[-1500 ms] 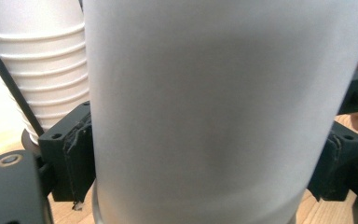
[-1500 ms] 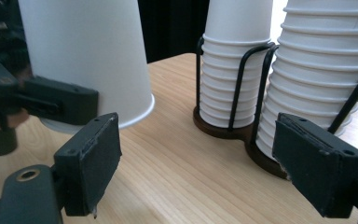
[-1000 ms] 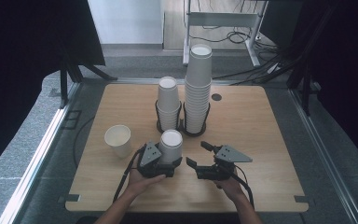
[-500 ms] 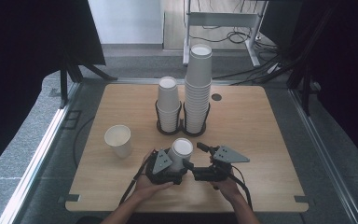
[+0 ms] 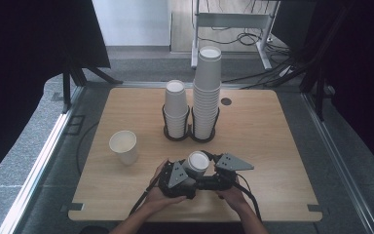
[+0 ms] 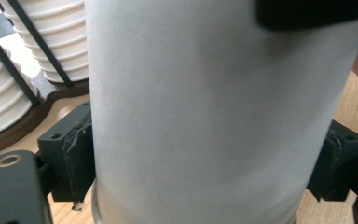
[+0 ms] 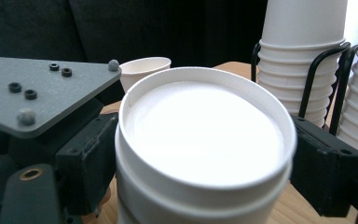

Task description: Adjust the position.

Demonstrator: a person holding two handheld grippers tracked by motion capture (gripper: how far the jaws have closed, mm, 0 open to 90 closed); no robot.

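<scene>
Wooden table (image 5: 282, 146) bears smooth, tapered paper cup (image 5: 197, 162).

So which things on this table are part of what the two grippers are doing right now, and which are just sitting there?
In use:
- nested cups, upside down
- left gripper, clamped on them
- right gripper, jaws either side of the upper cup

Idle:
- single cup
- short stack
- tall stack
- wire rack
</scene>
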